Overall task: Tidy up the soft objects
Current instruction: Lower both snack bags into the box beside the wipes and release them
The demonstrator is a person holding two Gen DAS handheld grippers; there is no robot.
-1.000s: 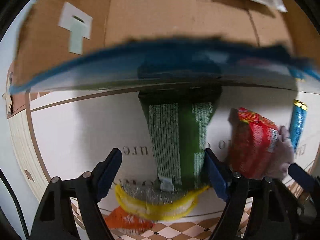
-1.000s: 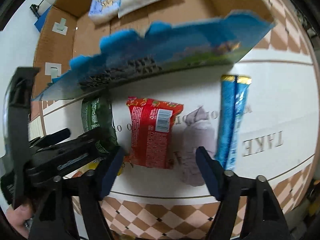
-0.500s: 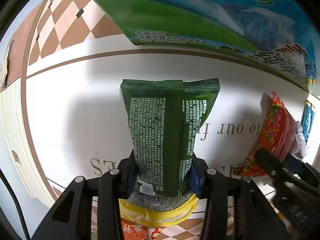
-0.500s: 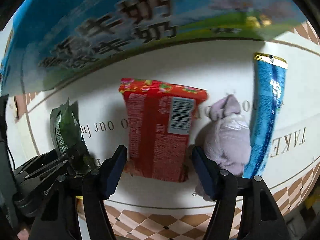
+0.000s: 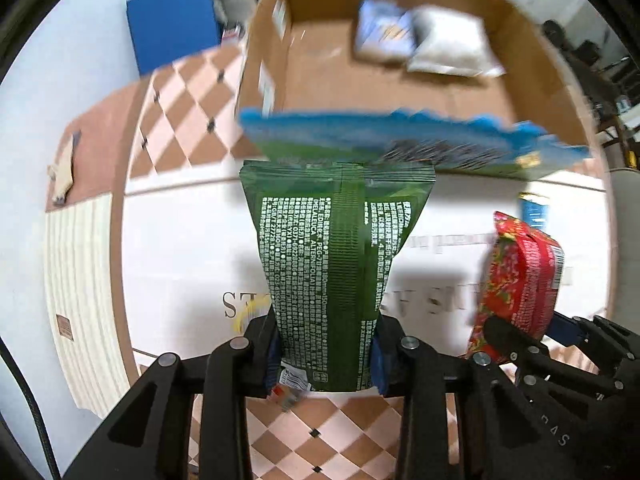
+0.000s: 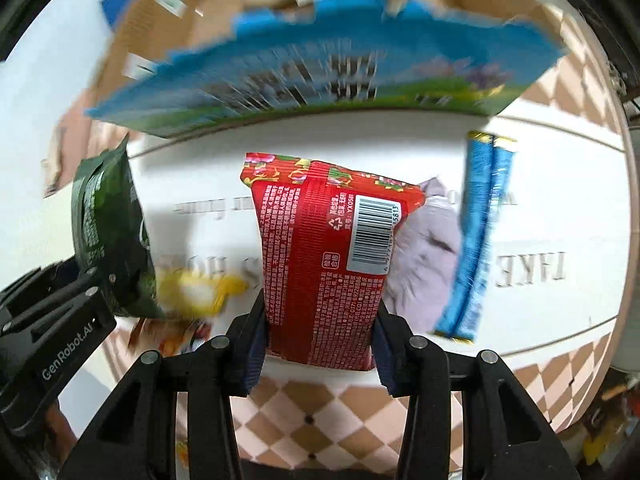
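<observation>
the cardboard box (image 5: 400,80) sits at 12 o'clock, its blue flap (image 5: 400,144) below. the left gripper (image 5: 326,364) pinches the green packet (image 5: 336,264), centred. the right gripper (image 6: 318,352) pinches the red packet (image 6: 324,264), a blue packet (image 6: 476,232) at 3 o'clock.

We've got the right claw (image 6: 318,354) clamped on the lower end of a red packet (image 6: 324,264), barcode side facing us, held above the white mat (image 6: 560,312). To our left, the left claw (image 6: 60,320) grips a green packet (image 6: 108,236); a blurred yellow packet (image 6: 196,290) lies btwn the two. A lilac soft toy (image 6: 424,256) and a blue tube pack (image 6: 474,236) lie just right of the red packet, w/ a big blue bag (image 6: 320,68) beyond, in front of a cardboard box (image 6: 160,12).
</observation>
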